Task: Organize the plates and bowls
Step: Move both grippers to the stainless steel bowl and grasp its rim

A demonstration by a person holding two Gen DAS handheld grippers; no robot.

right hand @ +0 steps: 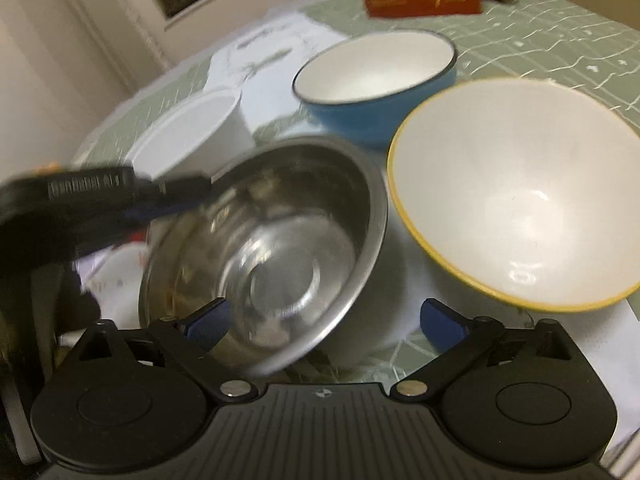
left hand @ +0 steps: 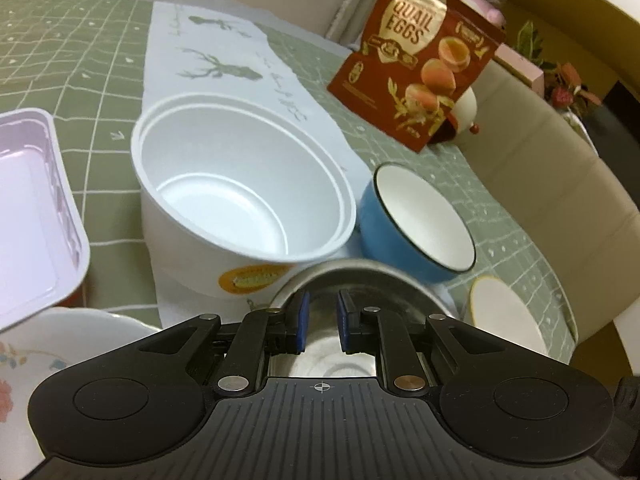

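On my left, the left gripper [left hand: 321, 322] is pinching the rim of the round stainless-steel bowl [right hand: 264, 252] — tilted, I judge, for nesting. Rightward, my right gripper [right hand: 326, 322] hangs spread wide and empty, beside the yellow-rimmed white bowl [right hand: 520, 188] — the blue bowl [right hand: 372, 80] behind.

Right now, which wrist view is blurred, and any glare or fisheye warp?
Right wrist: motion blur smears the steel bowl and left gripper; glare spots on the yellow-rimmed bowl. Left wrist: mostly sharp, quail egg bag text readable; fisheye bends the table edge.
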